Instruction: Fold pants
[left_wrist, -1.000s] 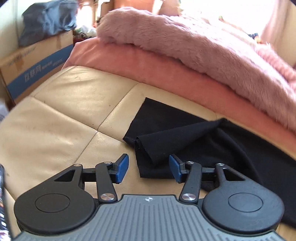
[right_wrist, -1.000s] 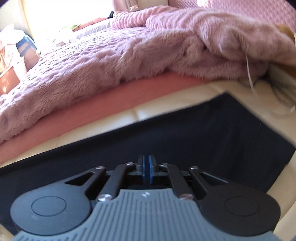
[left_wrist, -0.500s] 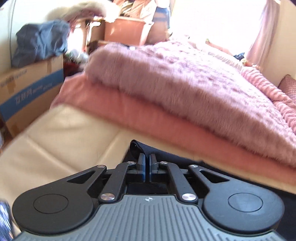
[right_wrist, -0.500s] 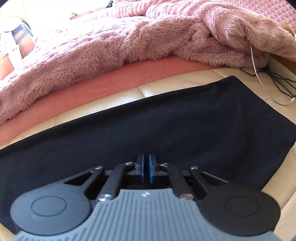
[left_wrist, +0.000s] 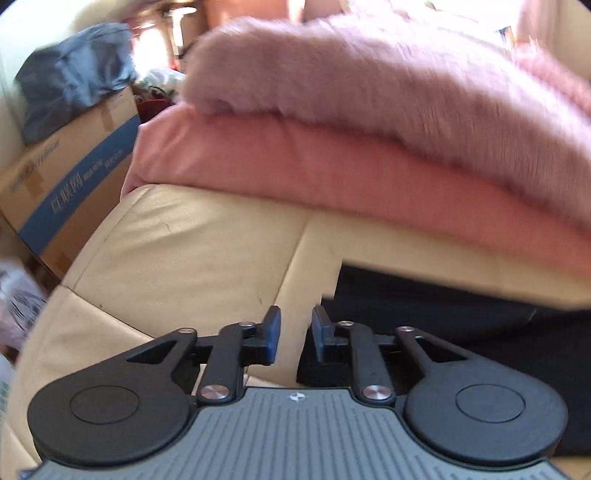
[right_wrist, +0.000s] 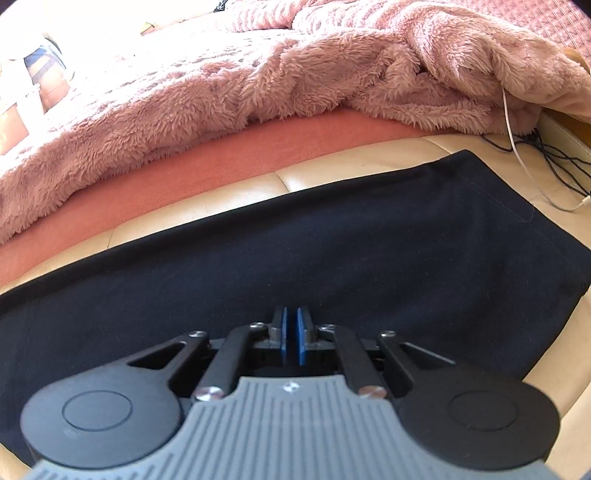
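One large dark garment, the pants (right_wrist: 332, 258), lies flat on the cream leather cushion (left_wrist: 192, 251), spread across most of the right wrist view, and its end reaches the lower right of the left wrist view. The cloth looks soft, thin and light, so it will probably bend anywhere and slide easily on the smooth leather; a hold at a corner or along a hem seems better than a pinch in the middle. Behind the pants, the coral sheet (right_wrist: 229, 162) and the fluffy pink blanket (right_wrist: 184, 85) form a raised border, so there is little room on the far side, while bare leather to the left of the pants gives open room. Thin cables (right_wrist: 546, 155) lie just beside the far right corner of the pants and could catch. The left gripper (left_wrist: 295, 332) is over the leather at the edge of the cloth, its jaws are opening and nothing is between them. The right gripper (right_wrist: 290, 336) is over the pants with its pads together, and no cloth is visibly caught.
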